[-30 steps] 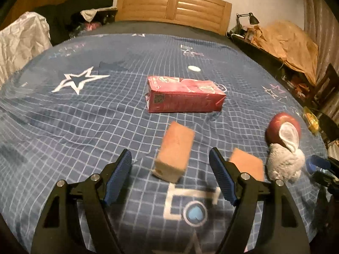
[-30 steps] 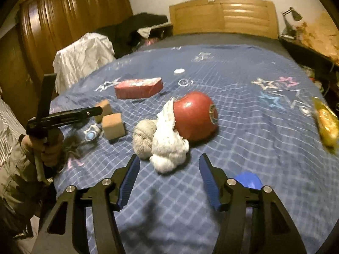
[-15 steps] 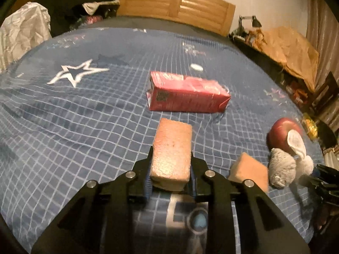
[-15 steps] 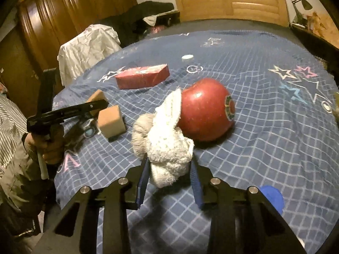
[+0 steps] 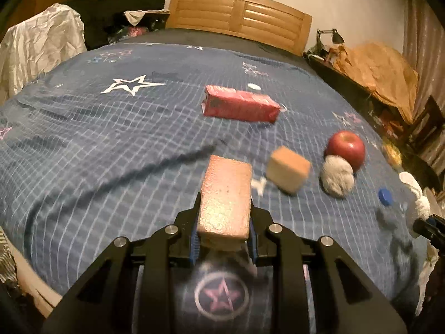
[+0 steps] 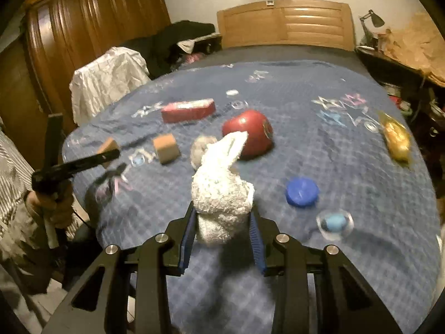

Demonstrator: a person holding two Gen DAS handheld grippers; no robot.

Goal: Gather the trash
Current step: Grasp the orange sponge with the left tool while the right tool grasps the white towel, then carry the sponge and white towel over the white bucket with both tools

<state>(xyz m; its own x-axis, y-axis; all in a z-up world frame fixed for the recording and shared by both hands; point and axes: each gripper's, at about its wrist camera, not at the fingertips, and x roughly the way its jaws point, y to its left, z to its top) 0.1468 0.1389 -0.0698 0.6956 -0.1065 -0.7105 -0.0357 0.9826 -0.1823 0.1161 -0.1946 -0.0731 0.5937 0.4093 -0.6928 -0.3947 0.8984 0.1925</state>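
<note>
My left gripper (image 5: pixel 224 224) is shut on an orange sponge block (image 5: pixel 225 200), held clear of the blue quilt (image 5: pixel 111 153). My right gripper (image 6: pixel 222 236) is shut on a white fluffy sock (image 6: pixel 221 192), also lifted. Left on the quilt are a second sponge block (image 5: pixel 287 168), a grey sock ball (image 5: pixel 336 179), a red apple (image 5: pixel 346 146), a red carton (image 5: pixel 240 107) and a blue cap (image 6: pixel 301 192). The right wrist view shows the left gripper (image 6: pixel 83 162) at the left, in a person's hand (image 6: pixel 50 203).
A yellow wrapper (image 6: pixel 396 139) lies near the quilt's right edge. A small white disc (image 5: pixel 253 86) sits beyond the carton. A wooden headboard (image 5: pixel 239 19) closes the far end. White cloth (image 5: pixel 36 47) is draped at the left; a cluttered desk (image 5: pixel 375 83) runs along the right.
Both grippers went from open around their objects to shut on them. Since then both have drawn back, carrying the sponge block and the white sock away from the other things.
</note>
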